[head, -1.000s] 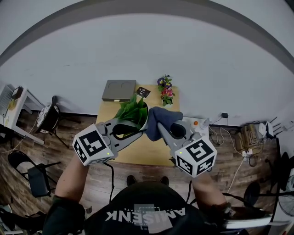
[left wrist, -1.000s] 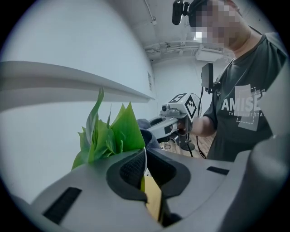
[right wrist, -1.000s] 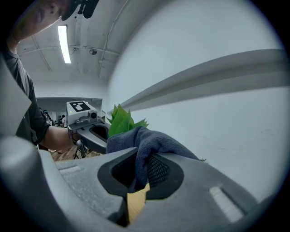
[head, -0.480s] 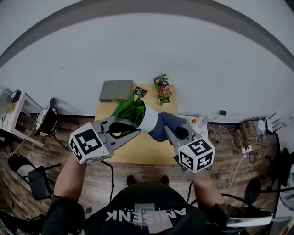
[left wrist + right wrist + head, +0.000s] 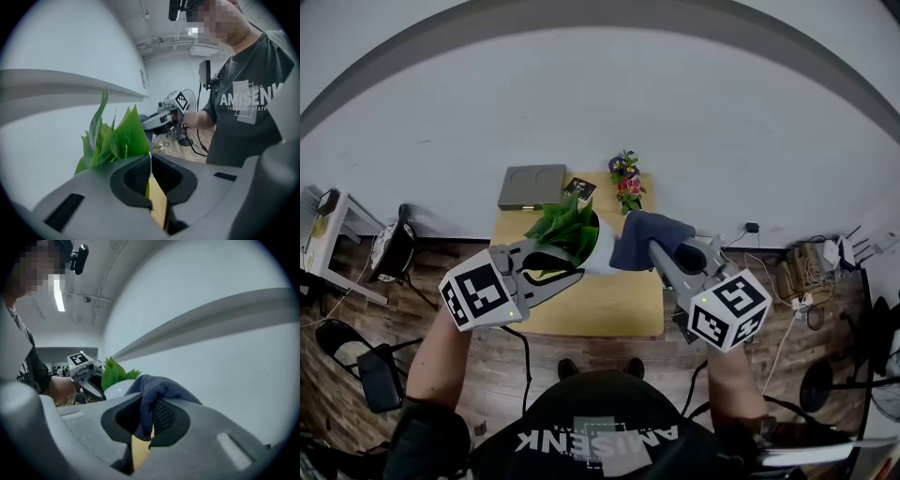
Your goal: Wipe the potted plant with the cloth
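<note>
- The left gripper [image 5: 572,270] [image 5: 149,161] has its jaws pinched almost together on a thin white edge, the rim of the white pot [image 5: 602,253] [image 5: 117,389].
- The right gripper [image 5: 656,251] [image 5: 149,413] is clamped on a dark blue cloth [image 5: 642,239] [image 5: 157,385]. The cloth bunches up over the jaw tips and hangs a little way between the pads.
- In the head view the cloth lies at the pot's 3 o'clock, its left edge against the pot's white side.
- The pot holds the plant [image 5: 565,225] [image 5: 115,138] [image 5: 117,372], a bunch of broad, bright green leaves. They spread from the pot's mouth toward 11 o'clock, so the pot looks tilted that way.
- Pot and plant are held between the two grippers, over the far half of a small wooden table [image 5: 591,305].
- At the table's far edge, at 1 o'clock from the plant, stands a small bunch of flowers [image 5: 626,180], purple and pink with green. Its container is too small to make out.
- At 11 o'clock from the plant lies a flat grey box [image 5: 532,186], with a small dark card [image 5: 578,187] just beside it at its 3 o'clock.
- The person [image 5: 243,108] holding both grippers wears a dark grey printed T-shirt.
</note>
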`<state>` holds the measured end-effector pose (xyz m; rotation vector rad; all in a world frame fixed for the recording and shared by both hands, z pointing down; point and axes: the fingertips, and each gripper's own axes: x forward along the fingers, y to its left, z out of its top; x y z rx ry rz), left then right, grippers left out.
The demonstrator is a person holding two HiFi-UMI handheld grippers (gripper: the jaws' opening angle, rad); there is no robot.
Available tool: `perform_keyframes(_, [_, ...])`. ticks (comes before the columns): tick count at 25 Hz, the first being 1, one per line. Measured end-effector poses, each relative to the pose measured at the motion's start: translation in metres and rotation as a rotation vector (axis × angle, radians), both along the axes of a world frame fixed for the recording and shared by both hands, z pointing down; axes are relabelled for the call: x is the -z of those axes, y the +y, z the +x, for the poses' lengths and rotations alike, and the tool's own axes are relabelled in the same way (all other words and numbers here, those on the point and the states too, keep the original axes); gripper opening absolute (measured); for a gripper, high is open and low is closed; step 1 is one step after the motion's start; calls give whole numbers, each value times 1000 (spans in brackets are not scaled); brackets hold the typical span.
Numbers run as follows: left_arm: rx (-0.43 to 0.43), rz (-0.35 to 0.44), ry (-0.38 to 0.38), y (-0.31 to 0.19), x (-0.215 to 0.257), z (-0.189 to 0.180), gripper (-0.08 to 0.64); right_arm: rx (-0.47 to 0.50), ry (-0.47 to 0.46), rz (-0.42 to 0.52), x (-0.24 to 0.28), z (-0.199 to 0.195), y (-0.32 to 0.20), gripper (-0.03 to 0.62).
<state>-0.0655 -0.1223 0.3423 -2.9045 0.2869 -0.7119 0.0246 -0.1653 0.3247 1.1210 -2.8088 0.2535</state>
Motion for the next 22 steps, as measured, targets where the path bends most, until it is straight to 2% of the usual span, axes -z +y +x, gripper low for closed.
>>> perform_keyframes(3, [-47,28,-20,7,-2,1,9,62,1,55,24,-18,6,28])
perform_keyframes(7, [-80,71,-34,12,-1,4,9,106,25,56,28,-36,5,28])
perform_keyframes(14, [-78,111,-8,8,10,-1,9,108,37,16,11,-47,-4,28])
perform_keyframes(22, [-85,132,-40,11,3,-1,9,76,51,-43,-19,-36,-4,28])
